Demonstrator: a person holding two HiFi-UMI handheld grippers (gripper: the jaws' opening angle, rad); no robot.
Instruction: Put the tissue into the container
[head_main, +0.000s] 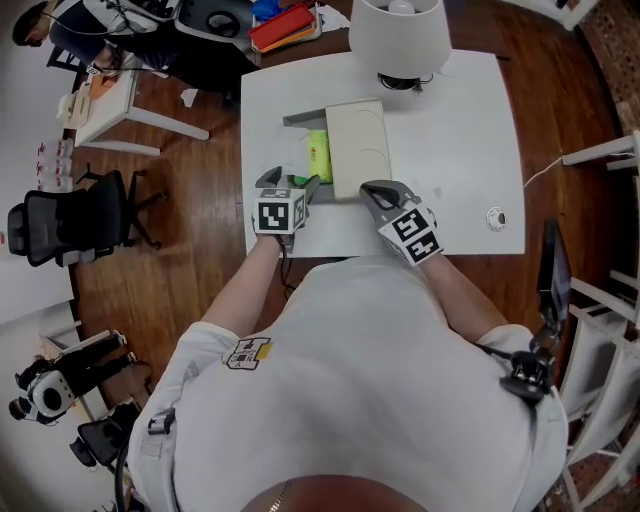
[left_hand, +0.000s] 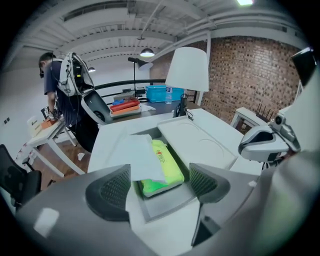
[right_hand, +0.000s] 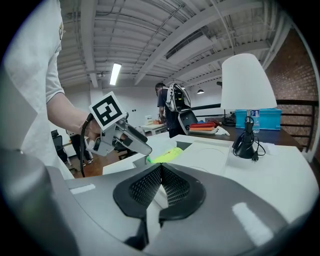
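Note:
A grey container (head_main: 300, 118) stands on the white table (head_main: 470, 150), its beige lid (head_main: 360, 145) slid off to the right. Inside lies a green tissue pack (head_main: 319, 155). In the left gripper view a white tissue sheet (left_hand: 142, 157) drapes over the pack (left_hand: 167, 167) and the container's left rim. My left gripper (left_hand: 157, 187) hovers over the container's near end (left_hand: 165, 207), jaws wide open, pads clear of the sheet. My right gripper (head_main: 372, 190) is at the lid's near edge, shut, with nothing seen between its pads (right_hand: 161, 182).
A white lamp (head_main: 400, 35) stands at the table's far edge behind the container. A small round object (head_main: 497, 217) lies at the table's right. A black office chair (head_main: 60, 220) is on the wooden floor to the left; a person works at a desk far back.

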